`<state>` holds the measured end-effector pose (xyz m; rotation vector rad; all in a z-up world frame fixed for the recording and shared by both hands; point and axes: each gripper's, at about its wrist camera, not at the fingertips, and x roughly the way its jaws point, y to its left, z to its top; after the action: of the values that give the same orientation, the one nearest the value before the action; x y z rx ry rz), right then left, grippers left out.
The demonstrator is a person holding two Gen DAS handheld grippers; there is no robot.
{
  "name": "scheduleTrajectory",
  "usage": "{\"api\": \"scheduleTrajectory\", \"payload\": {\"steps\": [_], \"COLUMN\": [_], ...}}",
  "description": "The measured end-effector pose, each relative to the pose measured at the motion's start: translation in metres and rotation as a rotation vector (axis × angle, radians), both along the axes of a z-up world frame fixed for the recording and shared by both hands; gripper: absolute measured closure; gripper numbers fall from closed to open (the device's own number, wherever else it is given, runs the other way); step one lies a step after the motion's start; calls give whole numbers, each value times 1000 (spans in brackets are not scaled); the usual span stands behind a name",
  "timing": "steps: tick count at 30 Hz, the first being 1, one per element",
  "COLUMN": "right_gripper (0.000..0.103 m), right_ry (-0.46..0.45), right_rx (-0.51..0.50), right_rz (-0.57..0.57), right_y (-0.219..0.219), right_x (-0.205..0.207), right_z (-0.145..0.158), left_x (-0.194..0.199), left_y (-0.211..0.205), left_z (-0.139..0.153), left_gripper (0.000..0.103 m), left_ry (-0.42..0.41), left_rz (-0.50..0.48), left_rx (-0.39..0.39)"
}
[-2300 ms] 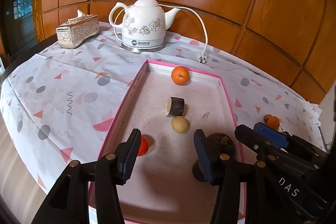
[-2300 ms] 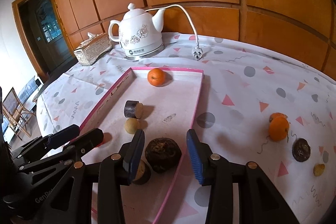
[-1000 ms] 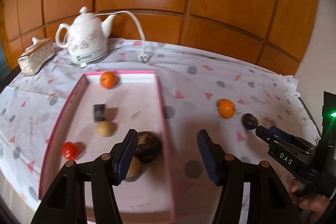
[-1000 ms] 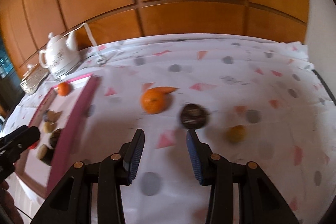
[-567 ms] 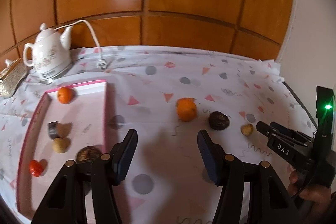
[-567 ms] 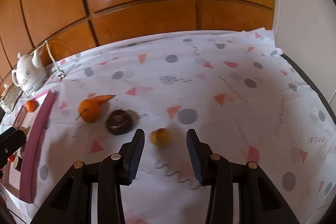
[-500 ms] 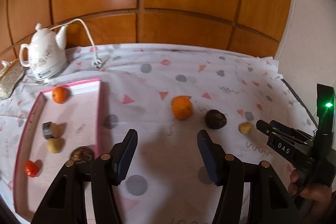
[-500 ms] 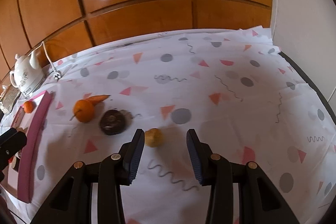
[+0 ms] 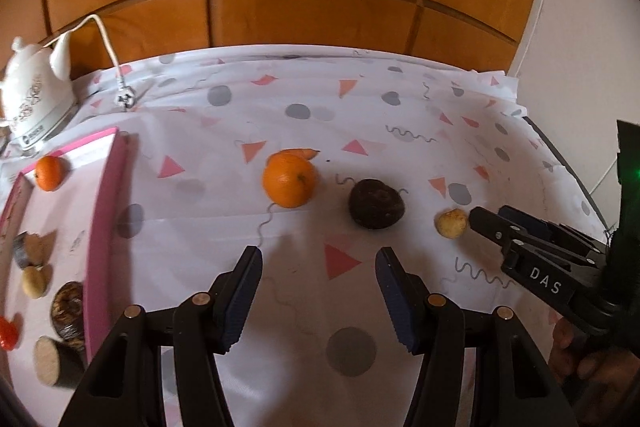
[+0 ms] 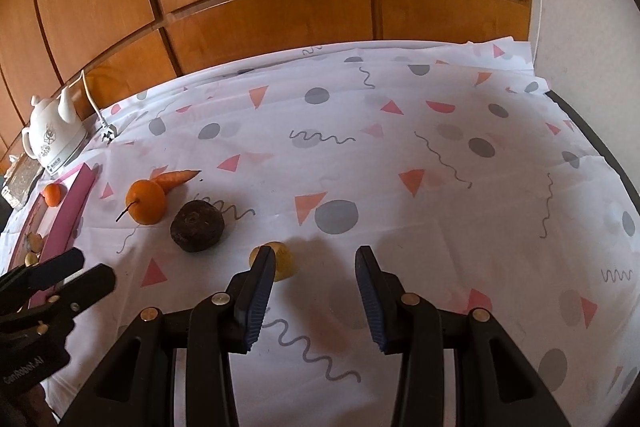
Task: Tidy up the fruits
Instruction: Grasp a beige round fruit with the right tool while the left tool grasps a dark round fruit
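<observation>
Hovering with right gripper (image 10: 314, 269) jaws spread wide and empty, closing on small yellow fruit (image 10: 280, 259) beside its left finger. Holding left gripper (image 9: 318, 269) equally wide, empty, facing orange (image 9: 289, 179) and dark fruit (image 9: 375, 203), outside pink tray (image 9: 105, 227) on the bench.

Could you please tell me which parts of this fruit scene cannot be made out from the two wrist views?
- Small yellow-brown fruit: right wrist view, its left side hidden behind the right gripper finger.
- Pink-rimmed tray: left wrist view, its near and left parts cut off by the frame edge.
- Red fruit in the tray: left wrist view, cropped at the edge.
- Orange carrot: left wrist view, mostly hidden behind the large orange.
</observation>
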<state>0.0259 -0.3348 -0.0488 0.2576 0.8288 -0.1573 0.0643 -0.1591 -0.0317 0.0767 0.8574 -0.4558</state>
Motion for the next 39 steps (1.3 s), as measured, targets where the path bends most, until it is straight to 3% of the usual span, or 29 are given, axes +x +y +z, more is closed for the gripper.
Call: {"api": "scheduleTrajectory", "payload": {"steps": [19,20,22,30,33,39], "right_gripper": [62,68,77,77,78,78], "right_ry": [-1,3,24,15,14,6], "right_rx": [-50,-67,-77,-43,-44,-49], "right_rz": [144,149,146,137,134,128], "right_y": [26,28,28,23,23,24], "right_x": [19,19,20,17,17,16], "right_z": [-12,-14,-19,-23,-24,-26], "left_x": [31,33,35,48,50,47], "left_y": [-33,-35,-39,-55,-61,-58], "left_z": [-8,-9,-11,-21,-29,-28], "left_gripper": [48,49,50,50,60,61], "left_ry": [23,26,26,45,76,61], "left_rz": [-49,-55,-65,-72,-103,-95], "left_rx": [-71,-71,-67,-33,-48,-56]}}
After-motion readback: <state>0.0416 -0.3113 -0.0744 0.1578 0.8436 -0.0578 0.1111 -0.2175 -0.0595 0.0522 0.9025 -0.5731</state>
